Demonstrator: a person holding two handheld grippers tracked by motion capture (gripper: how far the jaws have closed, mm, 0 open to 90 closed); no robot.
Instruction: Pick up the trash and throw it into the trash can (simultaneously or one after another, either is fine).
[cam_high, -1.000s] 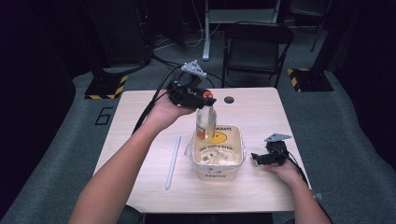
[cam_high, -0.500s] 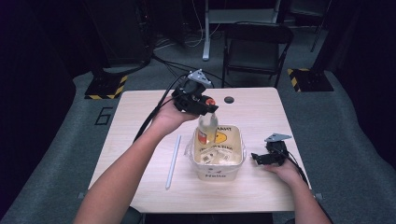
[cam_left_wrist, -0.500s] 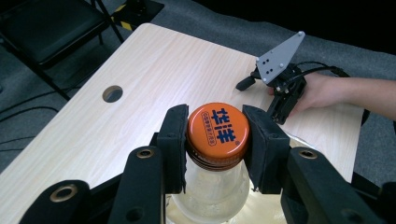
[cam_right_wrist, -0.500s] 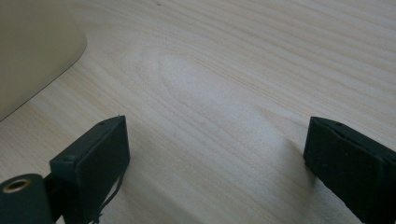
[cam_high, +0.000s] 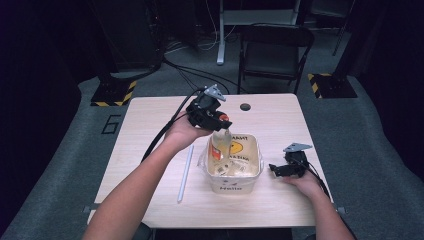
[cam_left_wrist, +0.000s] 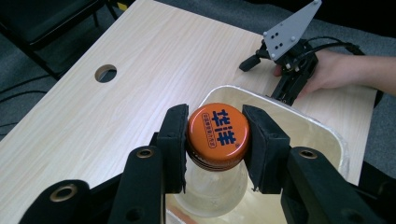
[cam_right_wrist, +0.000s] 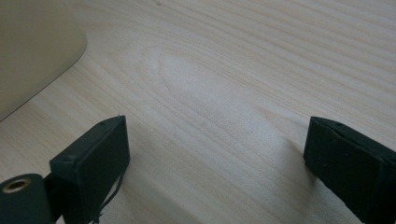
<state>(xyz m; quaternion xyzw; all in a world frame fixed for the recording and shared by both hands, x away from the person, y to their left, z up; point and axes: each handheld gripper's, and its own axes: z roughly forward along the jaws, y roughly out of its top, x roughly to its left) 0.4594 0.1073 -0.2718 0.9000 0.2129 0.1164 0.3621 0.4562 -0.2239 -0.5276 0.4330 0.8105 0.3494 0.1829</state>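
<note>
A clear plastic bottle (cam_high: 218, 145) with an orange cap (cam_left_wrist: 217, 133) hangs upright over a white tub (cam_high: 252, 172) printed with a yellow face. My left gripper (cam_high: 221, 123) is shut on the bottle's cap, both pads pressed against its sides (cam_left_wrist: 217, 140). The bottle's lower part sits inside the tub, above water with small bits in it. My right gripper (cam_high: 276, 169) rests on the table to the right of the tub, open, its jaws wide apart over bare wood (cam_right_wrist: 215, 154). It also appears in the left gripper view as the right gripper (cam_left_wrist: 261, 60).
A long white stick (cam_high: 185, 173) lies on the table left of the tub. A round cable hole (cam_high: 245, 106) is in the tabletop behind it. A dark chair (cam_high: 275, 47) stands beyond the far edge. The wooden table (cam_high: 150, 125) has free room at left.
My left gripper has carried the bottle to the right and downward, from the tub's back left edge to over its inside. The right gripper has stayed still.
</note>
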